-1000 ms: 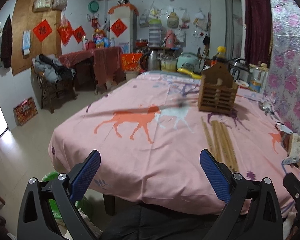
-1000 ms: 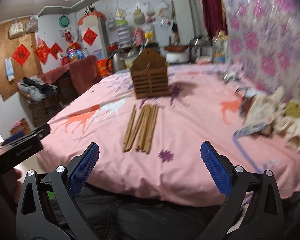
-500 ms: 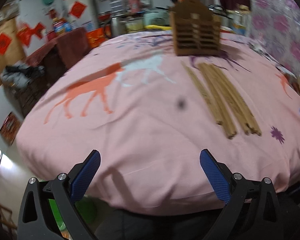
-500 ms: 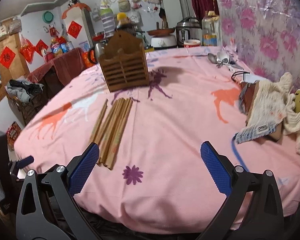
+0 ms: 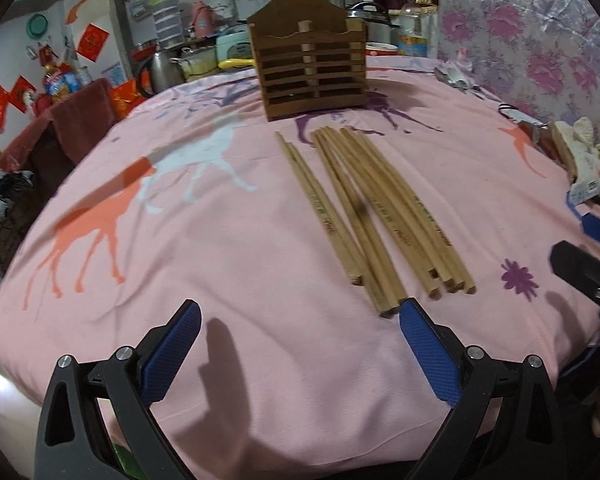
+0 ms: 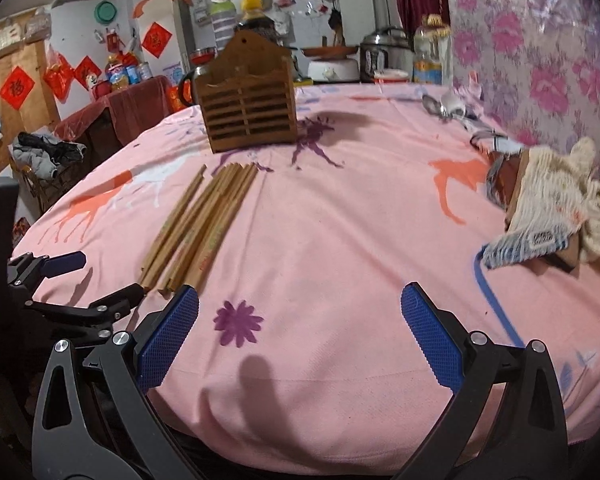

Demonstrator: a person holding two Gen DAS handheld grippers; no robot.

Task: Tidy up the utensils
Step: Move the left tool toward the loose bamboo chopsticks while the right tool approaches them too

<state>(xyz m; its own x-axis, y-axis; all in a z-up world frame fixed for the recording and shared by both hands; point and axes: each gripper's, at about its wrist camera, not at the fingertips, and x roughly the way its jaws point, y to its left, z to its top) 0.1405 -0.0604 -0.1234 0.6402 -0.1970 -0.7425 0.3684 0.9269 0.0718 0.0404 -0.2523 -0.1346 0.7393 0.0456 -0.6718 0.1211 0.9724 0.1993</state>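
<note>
Wooden chopsticks (image 5: 364, 208) lay bundled on the pink tablecloth (image 5: 220, 240), before a slatted holder (image 5: 308, 68) (upright, unobstructed). Crumpled cloths (image 6: 560, 200) sat rightward. Left gripper (image 5: 300, 344) and right gripper (image 6: 300, 328) both gaped, empty.

Pink tablecloth (image 5: 228, 240), orange, white deer print; tan chopsticks (image 5: 364, 208); brown holder (image 5: 308, 68).

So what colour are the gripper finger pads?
Blue, with a fine textured grid, on black frames; the pads show best in the right wrist view.
</note>
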